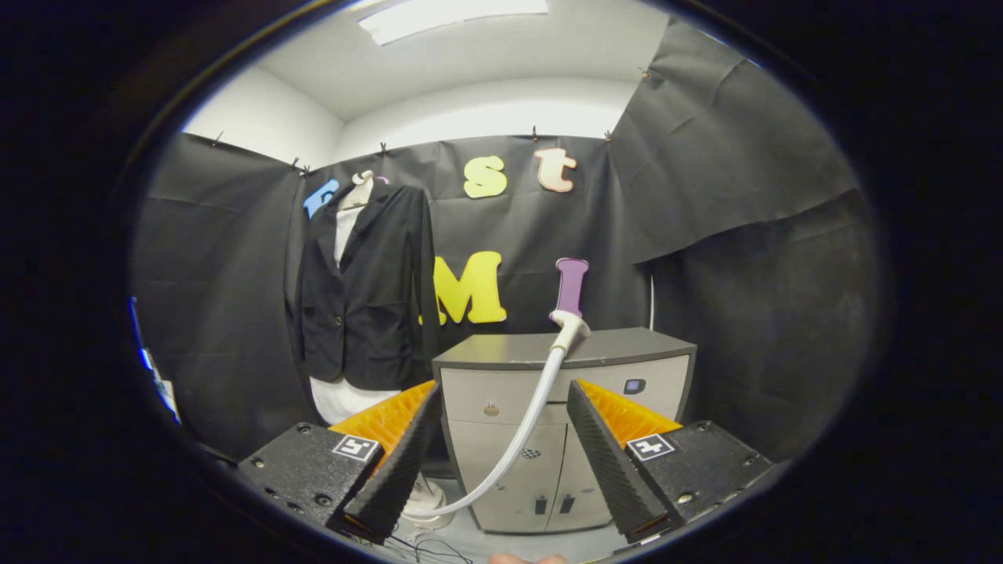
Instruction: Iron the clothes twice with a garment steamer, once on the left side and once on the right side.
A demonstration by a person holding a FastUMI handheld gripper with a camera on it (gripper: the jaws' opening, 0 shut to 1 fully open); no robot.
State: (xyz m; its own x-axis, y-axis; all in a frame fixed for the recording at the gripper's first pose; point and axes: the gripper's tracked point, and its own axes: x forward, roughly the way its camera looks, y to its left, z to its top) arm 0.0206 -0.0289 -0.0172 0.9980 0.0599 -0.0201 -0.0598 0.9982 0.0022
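The claw (501,462) is spread wide and holds nothing. Beyond its fingers stands a grey cabinet (564,407), and the steamer (570,291) rests upright on top, handle up, with its hose (521,439) curving down between the fingers to a base near the floor. The jacket (364,294) hangs ahead and off to the left.

The steamer head looks light and rigid; the upright handle is the place to pinch. The hose is springy and will likely drag. The jacket is soft and will yield. The cabinet's front edge sits close below the handle; open room lies left toward the jacket.
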